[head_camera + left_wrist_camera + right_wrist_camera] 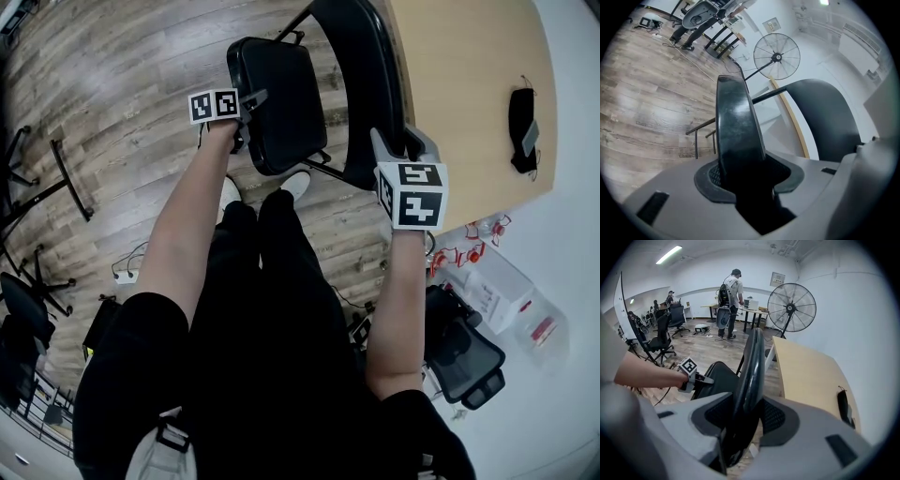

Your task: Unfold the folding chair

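A black folding chair stands on the wood floor beside a table. In the head view its padded seat [281, 94] is tilted and its curved backrest [361, 84] rises to the right of it. My left gripper [248, 105] is shut on the seat's near left edge; in the left gripper view the seat [736, 126] runs edge-on between the left gripper's [750, 180] pads, with the backrest [825, 117] behind. My right gripper [398, 145] is shut on the backrest's top edge [752, 366], which fills the right gripper's [743, 420] jaws. The seat [717, 376] and left gripper [701, 379] show beyond.
A light wooden table [469, 84] stands close to the chair's right, with a black object [522, 117] on it. A pedestal fan [791, 308] and a standing person [729, 296] are further back. Office chairs [464, 352], cables and a power strip [124, 277] lie around my feet.
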Action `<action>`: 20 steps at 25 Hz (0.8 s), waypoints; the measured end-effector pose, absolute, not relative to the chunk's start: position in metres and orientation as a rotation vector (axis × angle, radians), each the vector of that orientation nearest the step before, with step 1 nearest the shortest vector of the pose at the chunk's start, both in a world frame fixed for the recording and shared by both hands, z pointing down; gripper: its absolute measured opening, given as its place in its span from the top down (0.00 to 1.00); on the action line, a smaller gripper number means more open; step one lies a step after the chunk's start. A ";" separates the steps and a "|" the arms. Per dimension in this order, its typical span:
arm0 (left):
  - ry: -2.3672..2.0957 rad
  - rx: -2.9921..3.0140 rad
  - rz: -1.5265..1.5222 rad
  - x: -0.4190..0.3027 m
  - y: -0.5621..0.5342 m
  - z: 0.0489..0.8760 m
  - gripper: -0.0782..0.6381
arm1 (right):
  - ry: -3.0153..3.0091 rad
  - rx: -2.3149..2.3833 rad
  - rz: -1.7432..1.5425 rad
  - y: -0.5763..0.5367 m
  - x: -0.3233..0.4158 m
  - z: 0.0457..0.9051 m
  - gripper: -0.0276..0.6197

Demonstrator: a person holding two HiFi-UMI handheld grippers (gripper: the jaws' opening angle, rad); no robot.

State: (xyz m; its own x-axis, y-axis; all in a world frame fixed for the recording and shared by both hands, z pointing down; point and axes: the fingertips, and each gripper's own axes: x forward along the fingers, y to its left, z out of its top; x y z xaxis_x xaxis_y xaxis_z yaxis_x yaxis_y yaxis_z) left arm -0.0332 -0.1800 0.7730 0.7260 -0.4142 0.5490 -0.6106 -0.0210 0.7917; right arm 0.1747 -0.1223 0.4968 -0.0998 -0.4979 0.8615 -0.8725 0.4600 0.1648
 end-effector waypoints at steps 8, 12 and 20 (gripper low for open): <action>-0.779 1.622 0.163 -0.071 -0.167 0.809 0.63 | -1.700 1.192 0.506 -0.123 0.175 0.514 0.70; -0.739 1.609 0.136 -0.094 -0.161 0.828 0.62 | -1.680 1.194 0.513 -0.125 0.171 0.525 0.69; -0.700 1.621 0.093 -0.116 -0.155 0.854 0.61 | -1.658 1.211 0.525 -0.126 0.178 0.541 0.69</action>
State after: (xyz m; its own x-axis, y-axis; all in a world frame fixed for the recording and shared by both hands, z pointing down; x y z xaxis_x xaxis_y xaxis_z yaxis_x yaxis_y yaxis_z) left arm -0.1156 -0.1547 0.8544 0.8092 -0.3826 0.4458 -0.4856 -0.0083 0.8742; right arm 0.1777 -0.1261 0.5409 -0.0247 -0.4688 0.8829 -0.8917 0.4096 0.1925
